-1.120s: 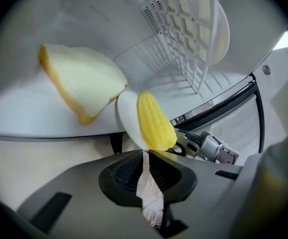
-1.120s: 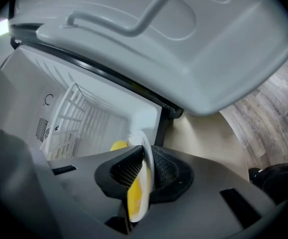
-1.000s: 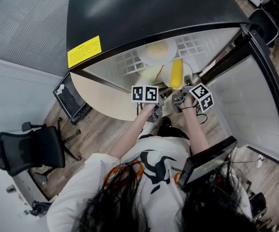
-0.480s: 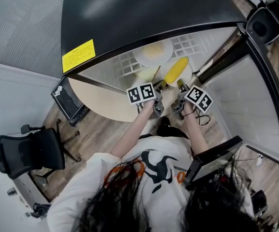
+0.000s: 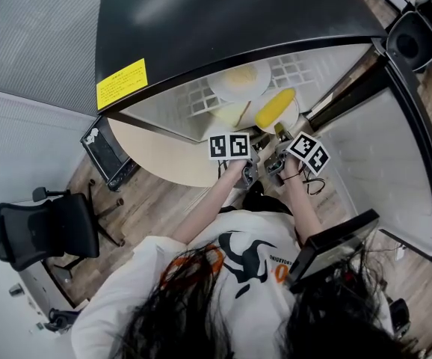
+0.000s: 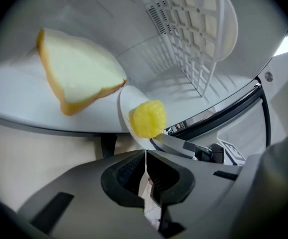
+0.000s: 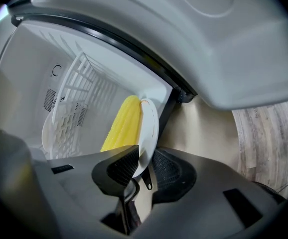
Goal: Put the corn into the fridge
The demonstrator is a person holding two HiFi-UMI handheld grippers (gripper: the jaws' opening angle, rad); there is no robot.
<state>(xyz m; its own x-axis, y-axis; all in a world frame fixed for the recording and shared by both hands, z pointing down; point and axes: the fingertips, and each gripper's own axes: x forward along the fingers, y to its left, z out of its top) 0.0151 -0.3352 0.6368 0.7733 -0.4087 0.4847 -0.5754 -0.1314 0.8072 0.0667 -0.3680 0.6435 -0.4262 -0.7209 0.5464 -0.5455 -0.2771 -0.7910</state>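
Low in the left gripper view, the left tool [image 6: 145,158] has its jaws closed together with nothing between them. Low in the right gripper view, the right tool [image 7: 143,164] is clamped on the near rim of a small round white plate [image 7: 149,128], which shows edge-on there. The yellow corn cob [image 7: 120,126] lies on that plate, just beyond the jaws. In the head view it sits upper centre, at the front of the lit interior of the open black-topped fridge [image 5: 238,13]. I cannot tell whether the plate rests on anything. Further in, at the upper left of the left gripper view, is a wedge of pale bread with a tan crust [image 6: 81,73]. A white plastic grid shelf [image 6: 194,39] fills the upper right.
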